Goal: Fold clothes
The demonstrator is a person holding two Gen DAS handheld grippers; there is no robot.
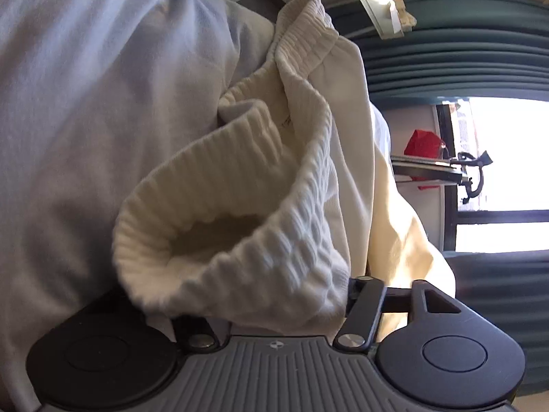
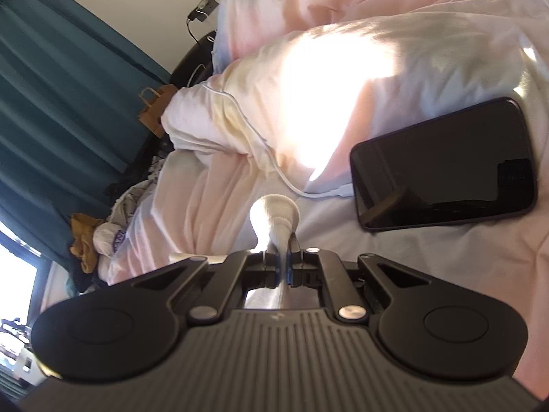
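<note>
The right tool (image 2: 282,257) has its blue-padded fingers (image 2: 274,267) pressed tight on a pinch of white knit cloth (image 2: 274,214), which bulges out just beyond them. Just right of that cloth a black phone (image 2: 446,168) lies face up on the pale pink bedding (image 2: 212,185), with a white cable (image 2: 254,134) plugged into its near end and trailing away over a sunlit pillow (image 2: 308,86). Left of the pillow, off the bed, stand a brown paper bag (image 2: 156,108), teal curtains (image 2: 68,86) and a heap of clothes (image 2: 103,219).

Black phone (image 2: 446,168) with white cable (image 2: 260,140) on bedding (image 2: 343,17).
</note>
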